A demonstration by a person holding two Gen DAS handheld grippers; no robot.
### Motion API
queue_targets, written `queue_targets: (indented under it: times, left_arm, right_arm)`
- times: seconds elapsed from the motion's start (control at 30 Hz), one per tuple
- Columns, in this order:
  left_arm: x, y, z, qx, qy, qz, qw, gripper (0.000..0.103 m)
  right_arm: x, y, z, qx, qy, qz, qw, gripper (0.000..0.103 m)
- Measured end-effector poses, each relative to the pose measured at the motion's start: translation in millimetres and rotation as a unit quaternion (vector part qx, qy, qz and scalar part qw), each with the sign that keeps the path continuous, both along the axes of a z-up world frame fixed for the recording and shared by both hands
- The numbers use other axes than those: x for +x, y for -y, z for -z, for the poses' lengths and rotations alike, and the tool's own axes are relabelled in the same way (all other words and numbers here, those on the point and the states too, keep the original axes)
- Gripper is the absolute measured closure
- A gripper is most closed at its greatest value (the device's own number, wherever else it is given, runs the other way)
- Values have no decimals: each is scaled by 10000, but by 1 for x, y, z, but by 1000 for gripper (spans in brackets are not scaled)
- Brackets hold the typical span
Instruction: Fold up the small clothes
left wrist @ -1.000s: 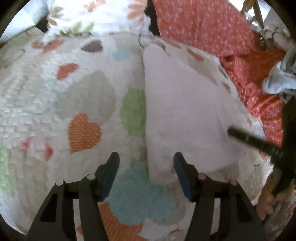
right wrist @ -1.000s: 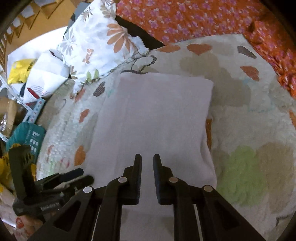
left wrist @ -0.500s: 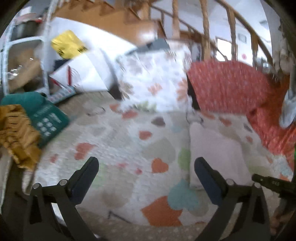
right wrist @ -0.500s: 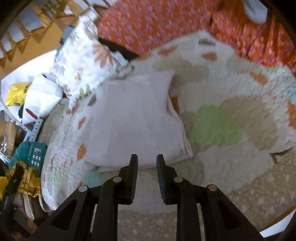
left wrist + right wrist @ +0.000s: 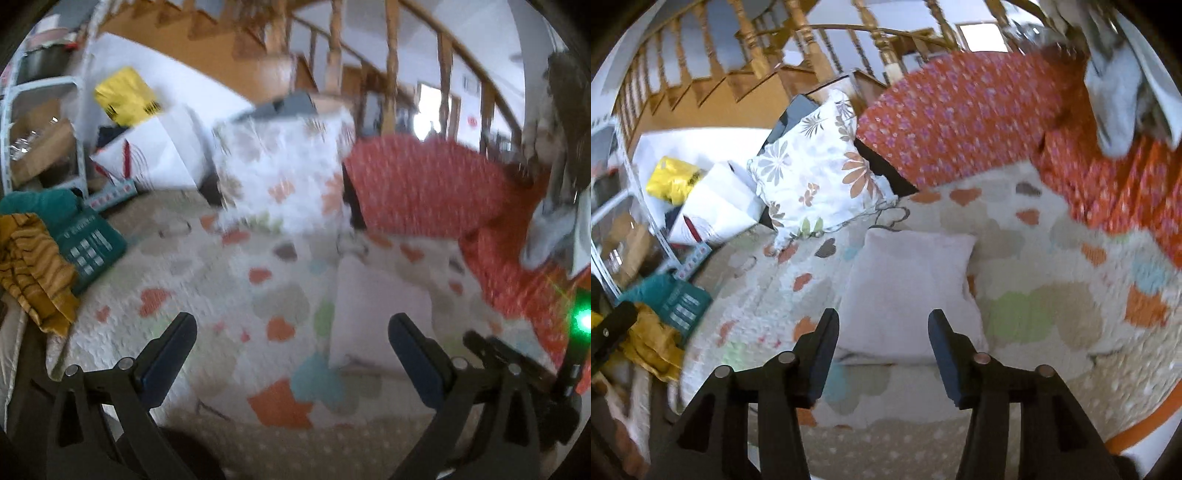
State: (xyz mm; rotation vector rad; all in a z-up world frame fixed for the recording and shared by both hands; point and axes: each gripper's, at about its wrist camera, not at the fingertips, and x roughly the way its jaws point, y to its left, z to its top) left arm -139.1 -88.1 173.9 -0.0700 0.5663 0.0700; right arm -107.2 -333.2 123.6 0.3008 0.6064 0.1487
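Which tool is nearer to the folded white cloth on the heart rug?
Right, as far as I can judge. The right tool hangs open directly over the folded white cloth near its front edge. The left tool is open too, off to the cloth's left side.

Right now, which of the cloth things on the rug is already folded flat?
The pale pink cloth in the middle of the heart-patterned rug, a neat rectangle. The mustard garment and teal garment lie crumpled at the rug's left edge.

The right gripper (image 5: 882, 332) hung with its jaws apart, empty, above the near edge of a folded pale-pink cloth (image 5: 908, 288) lying flat on the heart-patterned quilt (image 5: 1052, 314). A floral white pillow (image 5: 816, 173) leaned at eleven o'clock.
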Motion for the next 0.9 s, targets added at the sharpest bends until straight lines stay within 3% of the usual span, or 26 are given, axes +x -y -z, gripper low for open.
queue_targets:
  times: [0.1,0.3,0.43,0.7,0.9]
  left_arm:
    - [18,15,19,328,-472,-68,9983,0]
    - [44,39,53,510,-1106,-146,9925,0]
    - [59,50,65,568,-1327,-198,9893,0]
    - [74,52,68,684,-1364,-362,9876,0]
    - [85,47,74,485,-1471,-357,9873,0]
  right_arm:
    - [13,7,28,-255,-175,216,9993,47]
    - [41,45,83,202,-970,457,9940,47]
    - [49,58,94,352,-1067,554,9921,47]
    - [58,45,101,-220,-898,563,9941,47]
    - [59,39,106,-556,-922,598,9924,47]
